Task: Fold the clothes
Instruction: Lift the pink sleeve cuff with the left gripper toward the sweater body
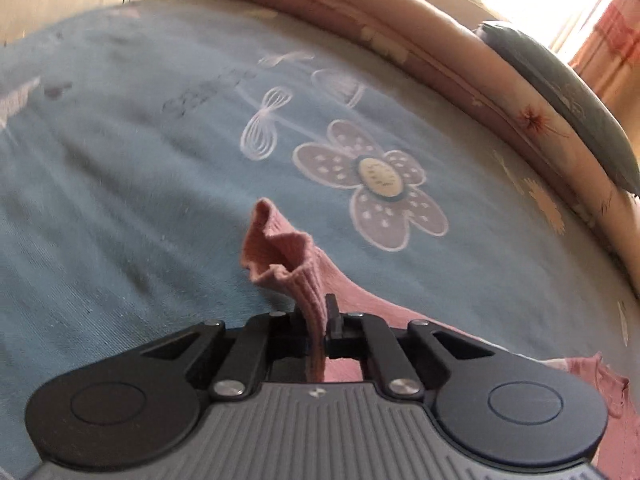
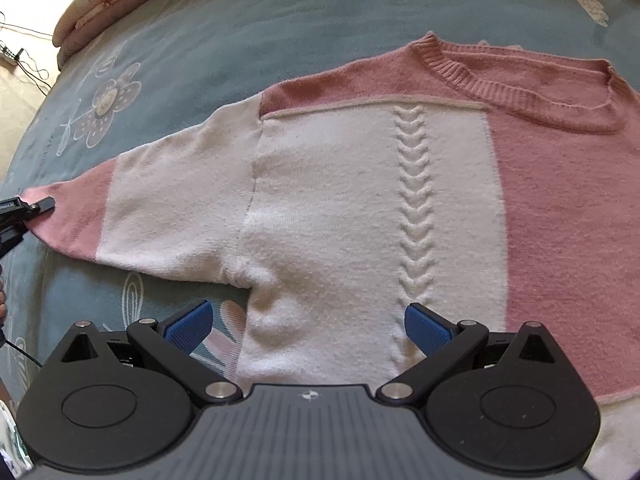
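Left gripper (image 1: pixel 318 316) clamped on pink cuff (image 1: pixel 280 256). Sleeve (image 2: pixel 160 212) long axis 9-to-3 toward sweater (image 2: pixel 360 200) body. Right gripper (image 2: pixel 308 324) wide, empty, over hem.

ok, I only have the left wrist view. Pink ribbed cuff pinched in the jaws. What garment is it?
Observer: A pink and white sweater, spread flat on the blue bedsheet, neckline away from the right wrist camera.
Operator: Where on it is my grip?
Observer: The left gripper holds the pink cuff at the very end of the outstretched sleeve.
Operator: And the right gripper?
Observer: The right gripper is open, holding nothing, over the white panel beside the armpit.
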{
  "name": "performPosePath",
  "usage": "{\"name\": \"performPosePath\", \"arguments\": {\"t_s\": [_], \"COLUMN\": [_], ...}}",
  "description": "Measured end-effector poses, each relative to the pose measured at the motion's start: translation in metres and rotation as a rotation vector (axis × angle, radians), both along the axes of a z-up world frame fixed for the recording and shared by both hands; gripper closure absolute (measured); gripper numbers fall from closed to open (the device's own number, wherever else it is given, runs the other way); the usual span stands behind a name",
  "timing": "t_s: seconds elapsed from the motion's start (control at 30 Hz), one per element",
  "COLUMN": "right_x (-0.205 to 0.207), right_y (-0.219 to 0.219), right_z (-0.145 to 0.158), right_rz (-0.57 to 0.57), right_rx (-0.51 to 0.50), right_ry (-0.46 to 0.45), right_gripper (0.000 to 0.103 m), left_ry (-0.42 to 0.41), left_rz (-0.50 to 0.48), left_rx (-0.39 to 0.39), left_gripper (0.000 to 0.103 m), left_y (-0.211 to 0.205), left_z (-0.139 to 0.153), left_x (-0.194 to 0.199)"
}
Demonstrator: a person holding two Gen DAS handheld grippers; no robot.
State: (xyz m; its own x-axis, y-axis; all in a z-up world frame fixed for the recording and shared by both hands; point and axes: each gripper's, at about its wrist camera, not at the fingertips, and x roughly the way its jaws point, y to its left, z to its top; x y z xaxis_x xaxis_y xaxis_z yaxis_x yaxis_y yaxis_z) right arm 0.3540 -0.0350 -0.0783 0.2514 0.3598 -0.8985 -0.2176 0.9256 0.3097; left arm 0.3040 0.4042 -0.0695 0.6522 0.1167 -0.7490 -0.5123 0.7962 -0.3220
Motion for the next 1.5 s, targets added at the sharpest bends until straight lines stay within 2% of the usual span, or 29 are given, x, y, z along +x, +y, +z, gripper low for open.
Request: {"name": "performPosePath", "arguments": {"t_s": [0.13, 0.33, 0.6, 1.1, 1.5], "right_x": [-0.009, -0.025, -0.037, -0.046, -0.051], "right_y": [-0.020, -0.049, -0.085, -0.172, -0.245], "right_z": [0.010, 0.019, 0.027, 0.033, 0.036], "right_rz": [-0.008, -0.002, -0.009, -0.045, -0.145], "right_rx": [0.017, 0.020, 0.051, 0.075, 0.095], "right_ry": [-0.032, -0.060, -0.075, -0.087, -0.097], "right_gripper": [0.000, 0.000, 0.000, 0.000, 0.000], "left_ry": [-0.021, -0.113, -0.192, -0.300, -0.326], "left_rz": [0.007, -0.038, -0.093, -0.247, -0.354], "left_rx": [0.058, 0.070, 0.075, 0.029, -0.043], "left_gripper": [0.098, 0.098, 0.098, 0.098, 0.098], "left_y": [-0.024, -0.064, -0.132, -0.264, -0.345], "left_z": [0.025, 0.072, 0.122, 0.169, 0.178], "left_x": [0.010, 0.018, 0.018, 0.058, 0.084]}}
